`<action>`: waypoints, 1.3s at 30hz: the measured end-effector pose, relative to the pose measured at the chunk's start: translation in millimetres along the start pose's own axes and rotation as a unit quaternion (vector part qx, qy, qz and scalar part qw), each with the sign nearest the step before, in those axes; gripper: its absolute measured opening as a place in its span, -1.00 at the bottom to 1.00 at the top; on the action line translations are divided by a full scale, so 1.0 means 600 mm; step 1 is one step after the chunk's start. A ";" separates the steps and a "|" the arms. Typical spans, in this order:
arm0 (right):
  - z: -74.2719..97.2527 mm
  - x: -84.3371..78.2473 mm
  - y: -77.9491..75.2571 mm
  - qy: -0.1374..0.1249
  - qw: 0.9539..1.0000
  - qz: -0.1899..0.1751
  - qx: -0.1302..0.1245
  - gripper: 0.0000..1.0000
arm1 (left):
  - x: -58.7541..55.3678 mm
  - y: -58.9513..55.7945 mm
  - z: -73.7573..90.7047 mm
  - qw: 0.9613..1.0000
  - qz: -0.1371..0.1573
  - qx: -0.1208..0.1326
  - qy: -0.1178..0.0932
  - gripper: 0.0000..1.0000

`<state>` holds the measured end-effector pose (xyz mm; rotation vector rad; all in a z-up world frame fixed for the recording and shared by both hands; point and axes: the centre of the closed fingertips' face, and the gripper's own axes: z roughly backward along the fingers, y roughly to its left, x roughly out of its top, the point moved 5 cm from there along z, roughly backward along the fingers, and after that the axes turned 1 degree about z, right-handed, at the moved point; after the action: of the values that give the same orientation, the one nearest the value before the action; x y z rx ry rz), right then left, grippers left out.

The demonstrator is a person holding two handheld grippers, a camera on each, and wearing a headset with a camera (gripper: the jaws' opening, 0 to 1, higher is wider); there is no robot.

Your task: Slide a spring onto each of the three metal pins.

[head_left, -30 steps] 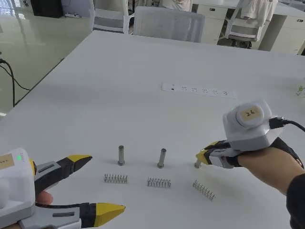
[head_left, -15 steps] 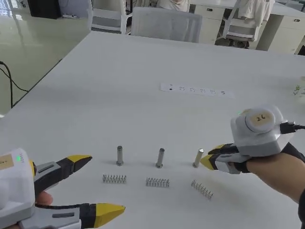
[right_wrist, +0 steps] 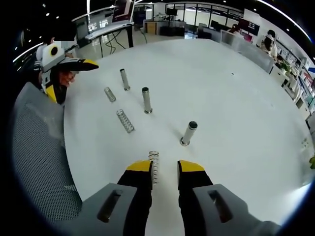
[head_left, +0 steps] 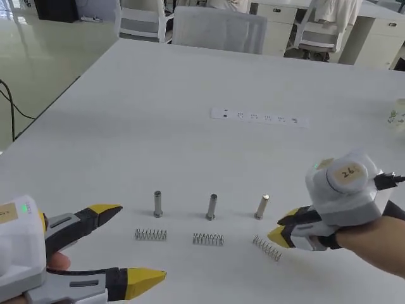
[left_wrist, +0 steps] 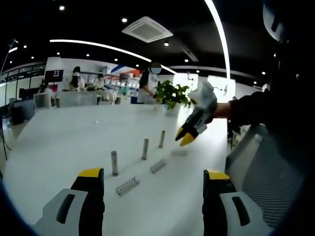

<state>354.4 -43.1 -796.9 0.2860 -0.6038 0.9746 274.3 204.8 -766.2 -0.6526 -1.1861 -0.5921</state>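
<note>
The right gripper (head_left: pixel 283 233), jaws parted only narrowly, has dropped from beside the leaning right pin (head_left: pixel 261 207) to the lower right of the head view. In its own view the right spring (right_wrist: pixel 154 164) shows in the gap between its tips, with no pinch visible. The left gripper (head_left: pixel 139 242) stays spread wide at lower left, while the left spring (head_left: pixel 150 235) and middle spring (head_left: pixel 208 239) lie unmoved on the table (head_left: pixel 190 126), just below the bare left pin (head_left: pixel 157 204) and middle pin (head_left: pixel 211 207).

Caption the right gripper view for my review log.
Open right tool poised at the nearest spring on the white table; three bare metal pins stand beyond.
</note>
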 end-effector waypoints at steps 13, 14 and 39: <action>-0.019 -0.030 0.024 0.044 0.999 0.014 0.020 -0.69 | -0.002 0.001 0.002 1.000 0.001 -0.003 0.000 0.57; -0.019 -0.030 0.024 0.044 0.999 0.013 0.021 -0.70 | -0.002 0.001 0.002 1.000 0.001 -0.003 0.000 0.57; -0.028 -0.040 0.031 0.073 0.997 0.029 0.017 -0.84 | -0.004 -0.005 0.001 1.000 0.001 -0.010 0.001 0.54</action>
<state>334.7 -41.3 -825.1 0.2255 -0.4638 1.0532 271.1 203.3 -768.0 -0.6694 -1.1799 -0.6037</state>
